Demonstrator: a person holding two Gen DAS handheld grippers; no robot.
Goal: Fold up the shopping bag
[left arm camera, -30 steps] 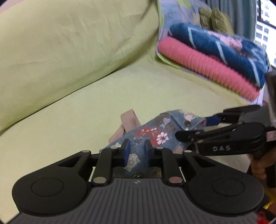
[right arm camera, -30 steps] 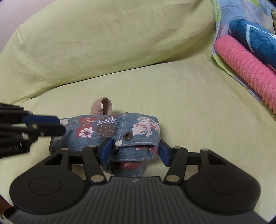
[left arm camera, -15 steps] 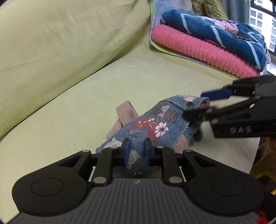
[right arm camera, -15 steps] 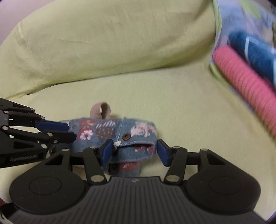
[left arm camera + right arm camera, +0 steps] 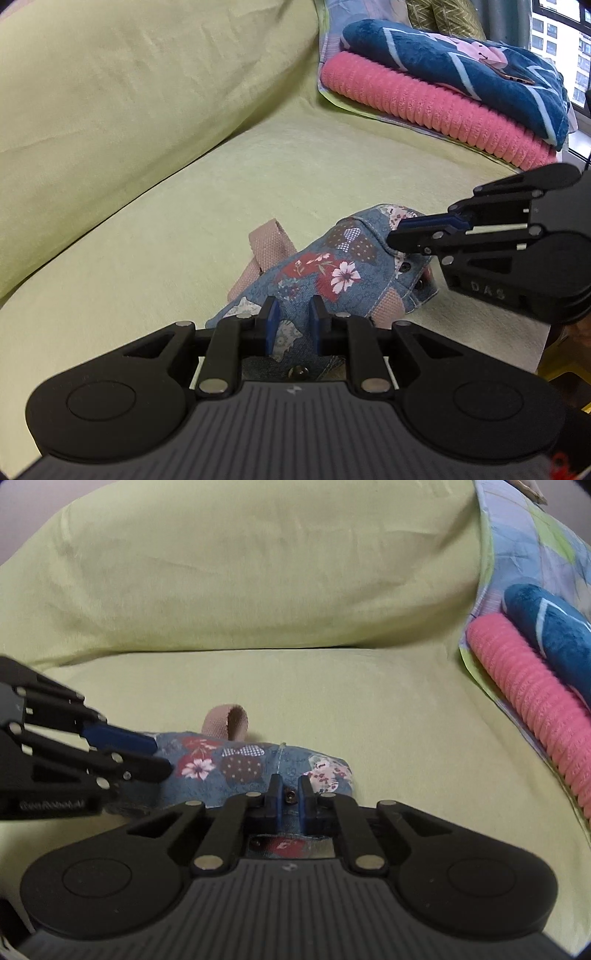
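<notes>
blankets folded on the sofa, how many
2, stacked at the sofa's far end: a pink ribbed one below, a blue one on top. More may be hidden behind.

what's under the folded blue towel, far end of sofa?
The folded blue towel lies on a pink ribbed knit blanket, which rests on a pale patchwork cloth. Anything beneath that is covered.

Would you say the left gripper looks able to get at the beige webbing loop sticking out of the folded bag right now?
Probably not yet: the left gripper is shut on the folded bag. The beige loop lies unobstructed just beyond it on the green sofa cover, so it would have to release first.
</notes>
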